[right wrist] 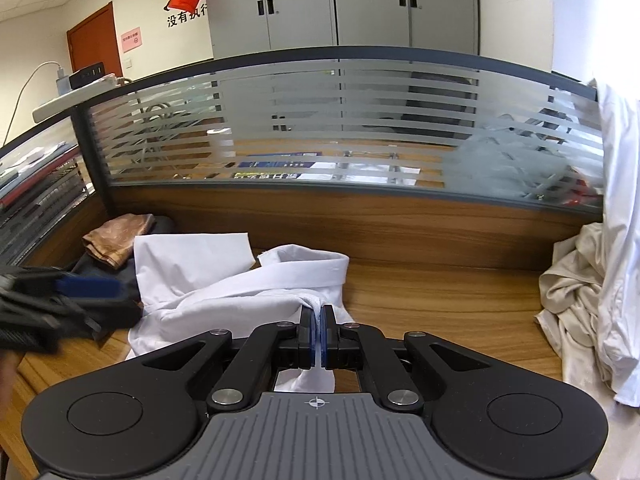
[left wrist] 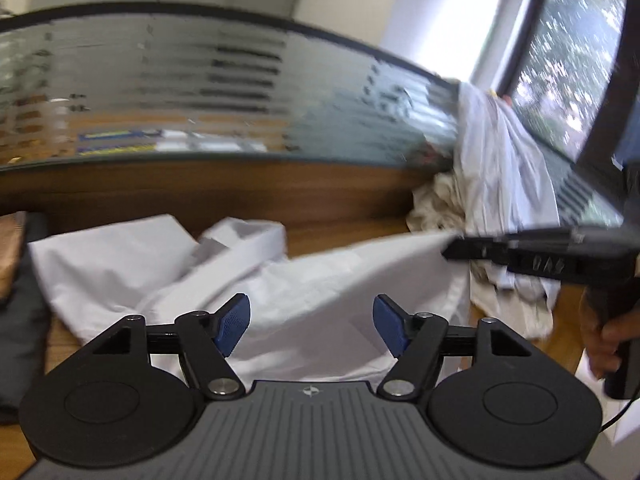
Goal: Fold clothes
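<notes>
Desk (right wrist: 440, 300) edge near; right claw (right wrist: 319, 336) pinches shirt (right wrist: 224, 304).

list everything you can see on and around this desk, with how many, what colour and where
white shirt: one, white, crumpled mid-desk, one edge pinched and lifted
folded brown cloth: one, brown, far left corner on a dark garment
clothes pile: one heap, cream and white, right end of desk, partly draped over the partition
glass partition: one, frosted stripes, behind the desk
desk: one, wood grain
metal cabinets: grey, back wall
door: one, brown, far left
left gripper: black, blue pads, open above the shirt
right gripper: black, shut on shirt fabric
hand: one, holding the right gripper's handle
</notes>
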`<state>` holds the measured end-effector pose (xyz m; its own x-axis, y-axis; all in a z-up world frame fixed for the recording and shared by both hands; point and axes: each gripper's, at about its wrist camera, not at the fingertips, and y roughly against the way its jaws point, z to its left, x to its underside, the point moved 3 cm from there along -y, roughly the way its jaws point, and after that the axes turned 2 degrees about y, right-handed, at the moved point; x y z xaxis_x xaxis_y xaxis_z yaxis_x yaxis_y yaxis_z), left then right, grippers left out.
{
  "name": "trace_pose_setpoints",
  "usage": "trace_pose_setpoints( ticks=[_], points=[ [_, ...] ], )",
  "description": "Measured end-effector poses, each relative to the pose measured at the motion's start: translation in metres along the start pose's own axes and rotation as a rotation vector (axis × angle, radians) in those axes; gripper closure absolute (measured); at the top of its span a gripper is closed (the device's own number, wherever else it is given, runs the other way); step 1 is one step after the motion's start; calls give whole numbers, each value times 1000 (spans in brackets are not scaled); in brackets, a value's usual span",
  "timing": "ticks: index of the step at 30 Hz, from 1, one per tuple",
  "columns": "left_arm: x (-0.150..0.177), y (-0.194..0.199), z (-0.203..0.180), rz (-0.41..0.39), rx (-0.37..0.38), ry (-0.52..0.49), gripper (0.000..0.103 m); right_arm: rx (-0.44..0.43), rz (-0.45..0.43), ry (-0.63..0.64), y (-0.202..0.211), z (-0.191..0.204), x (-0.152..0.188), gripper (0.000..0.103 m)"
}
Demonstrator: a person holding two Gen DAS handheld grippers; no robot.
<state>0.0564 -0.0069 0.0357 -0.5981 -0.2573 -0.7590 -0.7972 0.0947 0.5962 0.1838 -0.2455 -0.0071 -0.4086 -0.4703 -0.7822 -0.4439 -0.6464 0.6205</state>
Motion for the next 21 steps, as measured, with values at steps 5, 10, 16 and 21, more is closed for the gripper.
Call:
trace_pose_setpoints(
  ticks=[5,10,16,21],
  points=[
    [5,-36,-10,20,-51,-105,33,-16,11,-20,-2,-5,1,98],
    [-4,-53,-3,6,-96,-155,89,-5,34,-44,-17,-17,6,98],
    [-23,-60,-4,2,-79,-145,96,17,73,-68,-32,-29,10,96],
    [-38,-64,1,33,-48,-93,97,-25,40,-23,-16,-17,3,87]
  ],
)
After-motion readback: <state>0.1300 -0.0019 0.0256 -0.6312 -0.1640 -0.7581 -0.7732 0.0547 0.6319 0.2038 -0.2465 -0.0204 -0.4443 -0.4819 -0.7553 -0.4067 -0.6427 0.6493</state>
